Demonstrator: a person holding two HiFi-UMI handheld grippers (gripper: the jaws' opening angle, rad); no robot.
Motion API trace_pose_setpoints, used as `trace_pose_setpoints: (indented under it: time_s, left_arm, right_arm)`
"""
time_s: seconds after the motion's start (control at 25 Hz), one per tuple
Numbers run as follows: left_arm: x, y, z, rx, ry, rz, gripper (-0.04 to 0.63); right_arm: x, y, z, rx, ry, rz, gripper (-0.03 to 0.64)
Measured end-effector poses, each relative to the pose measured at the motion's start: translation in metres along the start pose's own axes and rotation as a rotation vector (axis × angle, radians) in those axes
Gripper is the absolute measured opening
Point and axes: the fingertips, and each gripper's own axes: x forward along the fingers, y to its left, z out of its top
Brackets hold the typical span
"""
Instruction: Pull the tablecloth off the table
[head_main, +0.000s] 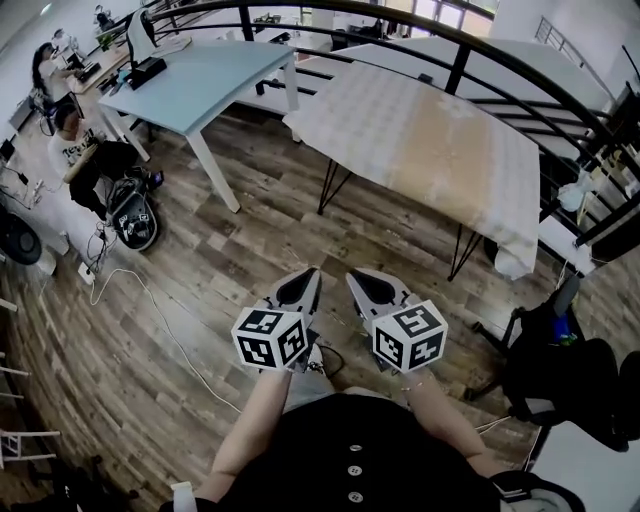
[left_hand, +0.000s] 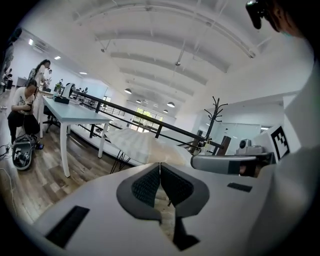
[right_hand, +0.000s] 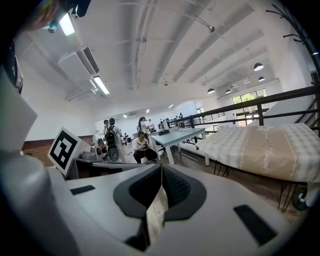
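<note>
Well short of the draped tablecloth (head_main: 420, 140), my left fingers (head_main: 298, 289) and right fingers (head_main: 372, 287) are each pressed together, empty.

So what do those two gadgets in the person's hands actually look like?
The left hand-held gripper and the right hand-held gripper are pale grey pointed shells with dark ribbed pads. Each carries a white cube printed with black square markers. The person wears a black top with buttons.

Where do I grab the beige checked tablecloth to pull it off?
Best pinch the beige checked tablecloth at its hanging near edge, left claw and right claw spread toward the corners, coming from this side: the cloth drapes free there; a black railing blocks the far side.
</note>
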Motion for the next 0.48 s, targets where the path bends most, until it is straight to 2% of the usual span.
trace_pose_setpoints:
  time_s: [0.28,0.48]
  left_arm:
    - [0.025,0.068,0.038,0.018,0.013,-0.039,0.018]
    - [0.036,0.09,0.041,0.031,0.053,-0.072,0.018]
  right_arm:
    - [0.074,-0.004,0.031,0.0,-0.022,-0.04,0.028]
    - [0.103,-0.004,0.038,0.016,-0.015,-0.067,0.028]
